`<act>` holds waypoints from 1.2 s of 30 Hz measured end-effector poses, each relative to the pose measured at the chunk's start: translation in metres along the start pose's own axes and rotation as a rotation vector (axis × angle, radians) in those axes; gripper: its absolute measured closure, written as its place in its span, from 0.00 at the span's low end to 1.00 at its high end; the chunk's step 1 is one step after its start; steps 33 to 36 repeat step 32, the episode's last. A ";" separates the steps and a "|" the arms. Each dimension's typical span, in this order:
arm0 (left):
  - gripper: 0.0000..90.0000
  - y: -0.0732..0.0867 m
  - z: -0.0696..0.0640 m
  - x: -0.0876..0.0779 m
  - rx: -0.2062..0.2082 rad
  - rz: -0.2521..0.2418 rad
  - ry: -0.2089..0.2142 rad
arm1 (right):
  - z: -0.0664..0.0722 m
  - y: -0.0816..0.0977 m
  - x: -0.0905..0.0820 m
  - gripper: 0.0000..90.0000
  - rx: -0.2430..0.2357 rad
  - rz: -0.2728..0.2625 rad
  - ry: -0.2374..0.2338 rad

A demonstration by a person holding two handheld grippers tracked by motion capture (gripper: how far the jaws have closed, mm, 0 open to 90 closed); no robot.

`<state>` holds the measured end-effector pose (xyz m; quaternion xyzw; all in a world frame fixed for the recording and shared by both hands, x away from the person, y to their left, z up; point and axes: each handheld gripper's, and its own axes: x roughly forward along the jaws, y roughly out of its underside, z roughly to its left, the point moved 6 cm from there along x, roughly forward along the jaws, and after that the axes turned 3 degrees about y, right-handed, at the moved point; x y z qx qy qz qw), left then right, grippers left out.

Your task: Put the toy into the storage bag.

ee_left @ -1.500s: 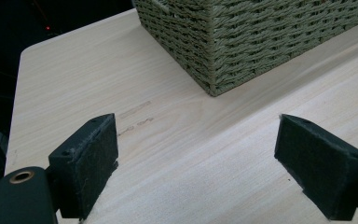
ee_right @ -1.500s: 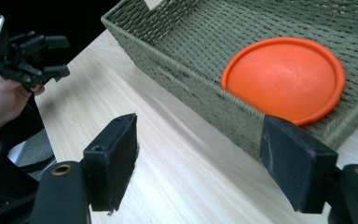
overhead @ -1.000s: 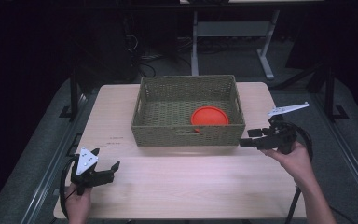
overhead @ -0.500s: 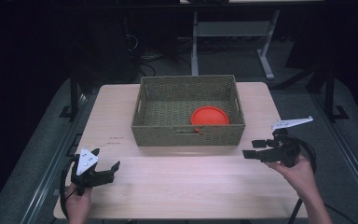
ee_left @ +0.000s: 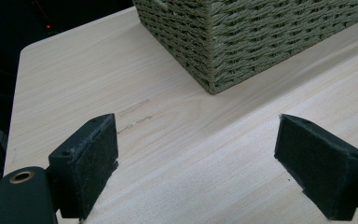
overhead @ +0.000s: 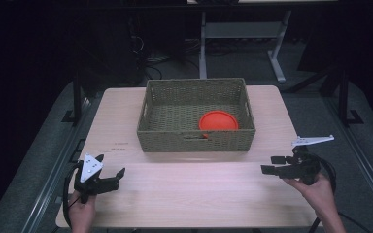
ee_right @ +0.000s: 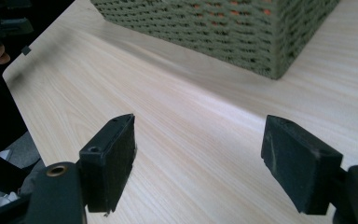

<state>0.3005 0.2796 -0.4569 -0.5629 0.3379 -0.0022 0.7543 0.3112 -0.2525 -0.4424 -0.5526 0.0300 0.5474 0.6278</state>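
Observation:
A green woven basket (overhead: pixel 196 138) stands at the middle back of the wooden table (overhead: pixel 194 194). A round orange lid-like disc (overhead: pixel 218 120) lies flat inside it at the right. My left gripper (overhead: pixel 119 175) rests near the front left corner, jaws open and nothing between them (ee_left: pixel 196 168); the basket's corner (ee_left: pixel 261 37) lies ahead of it. At the front right my right gripper (overhead: pixel 269 164) is low over the table and points left, jaws open and nothing in them (ee_right: pixel 198 163). In the right gripper view the basket (ee_right: pixel 223 28) is ahead, with orange showing through its weave.
Bare tabletop lies between the two grippers in front of the basket. The table's front edge is close to both hands. Beyond the table the room is dark, with a metal stand (overhead: pixel 204 29) and cables on the floor. The other hand's gripper (ee_right: pixel 0 28) shows far off in the right gripper view.
My right gripper has sunk and drawn back from the basket's right side toward the front right of the table, still open. The left gripper has not moved.

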 end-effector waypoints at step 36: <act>0.14 -0.001 -0.001 0.002 0.001 -0.005 0.008 | 0.011 0.050 0.010 0.27 0.048 -0.125 -0.044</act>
